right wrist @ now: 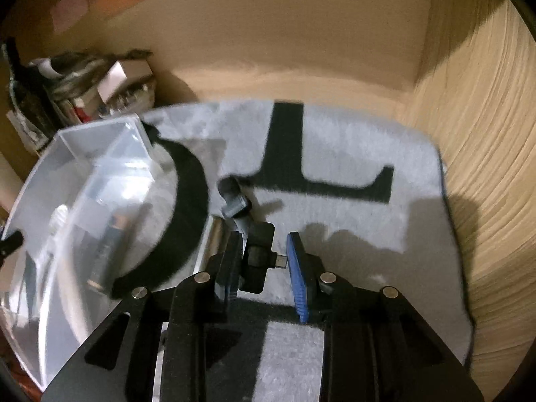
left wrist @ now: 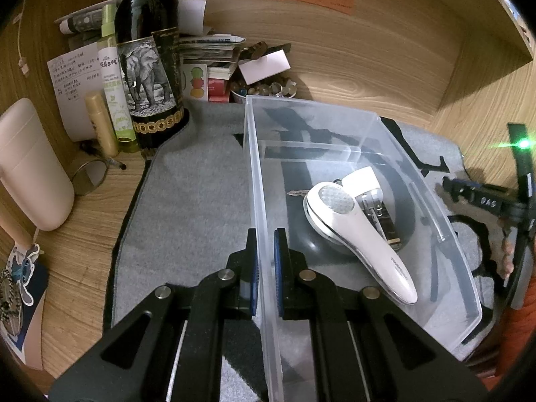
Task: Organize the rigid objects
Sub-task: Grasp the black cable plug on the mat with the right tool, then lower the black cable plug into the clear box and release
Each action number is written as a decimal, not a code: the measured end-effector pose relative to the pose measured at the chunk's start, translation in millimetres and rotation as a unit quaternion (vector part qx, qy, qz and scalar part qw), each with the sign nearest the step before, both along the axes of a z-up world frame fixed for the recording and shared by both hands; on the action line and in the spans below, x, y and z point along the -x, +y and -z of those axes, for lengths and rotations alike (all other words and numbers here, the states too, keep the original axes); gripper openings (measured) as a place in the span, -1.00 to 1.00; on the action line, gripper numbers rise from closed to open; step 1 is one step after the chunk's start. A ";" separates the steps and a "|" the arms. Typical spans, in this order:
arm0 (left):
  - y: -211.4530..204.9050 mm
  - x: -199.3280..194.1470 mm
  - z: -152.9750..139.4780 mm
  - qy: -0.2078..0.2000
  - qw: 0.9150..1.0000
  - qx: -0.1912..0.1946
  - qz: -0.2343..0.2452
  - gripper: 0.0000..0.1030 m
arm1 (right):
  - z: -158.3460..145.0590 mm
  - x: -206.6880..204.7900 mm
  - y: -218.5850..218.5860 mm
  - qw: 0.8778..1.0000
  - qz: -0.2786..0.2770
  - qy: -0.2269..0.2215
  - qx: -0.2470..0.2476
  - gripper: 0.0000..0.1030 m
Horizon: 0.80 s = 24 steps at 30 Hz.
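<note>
My left gripper (left wrist: 266,244) is shut on the left wall of a clear plastic bin (left wrist: 368,117) that stands on the grey mat. Inside the bin lie a white handheld device (left wrist: 361,234) and a smaller white and metal item (left wrist: 363,181). In the blurred right wrist view my right gripper (right wrist: 264,261) holds a small black adapter (right wrist: 256,258) crosswise just above the mat. One pad is on its body and the other on its metal plug. A grey cable end (right wrist: 234,204) trails from it. The bin (right wrist: 83,154) is to the left there.
A grey mat (left wrist: 194,201) with black letters covers the wooden desk. At the back left stand a dark wine bottle (left wrist: 147,67), a green spray bottle (left wrist: 112,77), stacked papers (left wrist: 207,53) and a beige container (left wrist: 30,167). Wooden walls enclose the back and right.
</note>
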<state>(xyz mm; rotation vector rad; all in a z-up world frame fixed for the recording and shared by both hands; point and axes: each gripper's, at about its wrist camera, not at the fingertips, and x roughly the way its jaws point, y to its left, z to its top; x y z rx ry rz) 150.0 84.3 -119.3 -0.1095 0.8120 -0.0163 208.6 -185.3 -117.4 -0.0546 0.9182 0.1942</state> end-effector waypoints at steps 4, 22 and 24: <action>0.7 0.1 0.2 0.000 1.000 0.001 0.000 -0.87 | -23.4 8.9 10.7 0.999 -0.014 -0.034 0.001 -0.52; 2.2 1.7 0.0 -0.004 1.000 0.016 -0.002 -0.87 | -70.8 21.1 93.7 0.985 -0.138 -0.098 -0.012 -0.52; 2.3 2.0 0.1 -0.005 1.000 0.016 -0.001 -0.87 | -64.8 20.5 105.6 0.984 -0.154 -0.089 -0.008 -0.52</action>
